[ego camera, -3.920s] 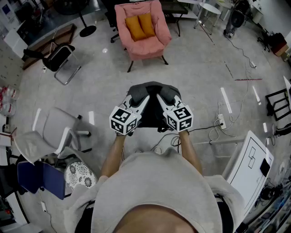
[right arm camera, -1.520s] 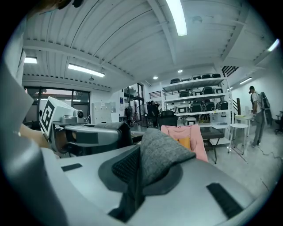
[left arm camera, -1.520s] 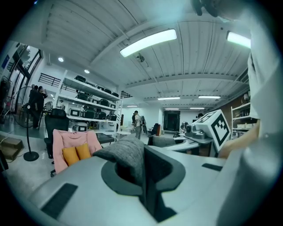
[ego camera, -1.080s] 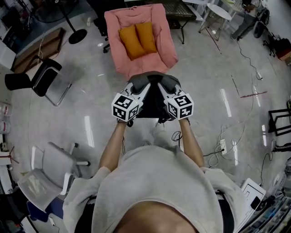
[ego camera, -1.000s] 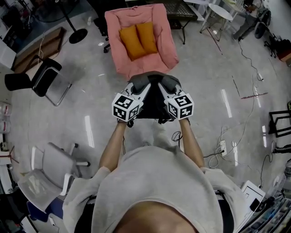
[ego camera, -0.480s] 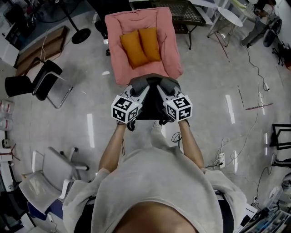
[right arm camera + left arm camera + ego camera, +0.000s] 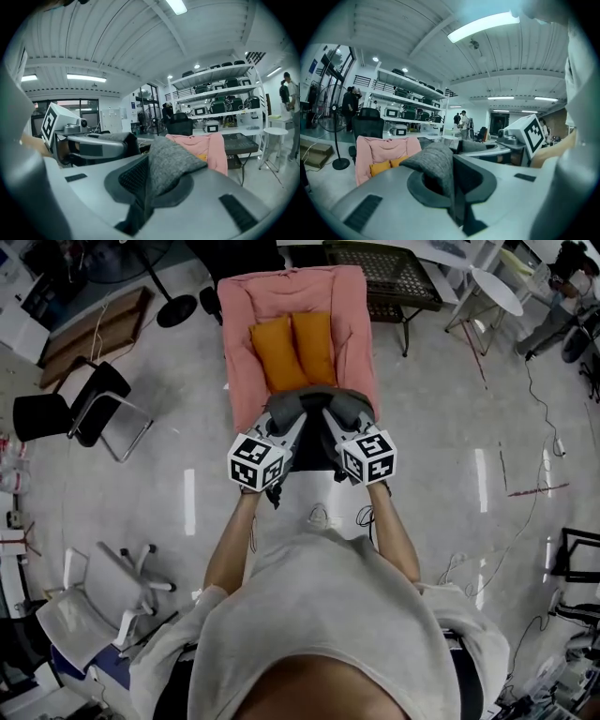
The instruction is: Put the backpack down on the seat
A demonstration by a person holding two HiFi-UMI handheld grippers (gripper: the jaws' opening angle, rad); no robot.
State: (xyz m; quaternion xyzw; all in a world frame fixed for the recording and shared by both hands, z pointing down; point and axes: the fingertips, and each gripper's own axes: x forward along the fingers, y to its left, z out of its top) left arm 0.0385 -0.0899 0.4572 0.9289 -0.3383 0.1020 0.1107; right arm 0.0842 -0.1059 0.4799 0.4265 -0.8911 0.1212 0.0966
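Left gripper [image 7: 284, 420] and right gripper [image 7: 345, 418] each clamped on grey backpack [image 7: 314, 444] fabric; it hangs between them, at front edge of pink armchair [image 7: 240, 362].

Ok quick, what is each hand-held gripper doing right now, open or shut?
The left hand-held gripper is shut on the backpack.
The right hand-held gripper is shut on the backpack too.
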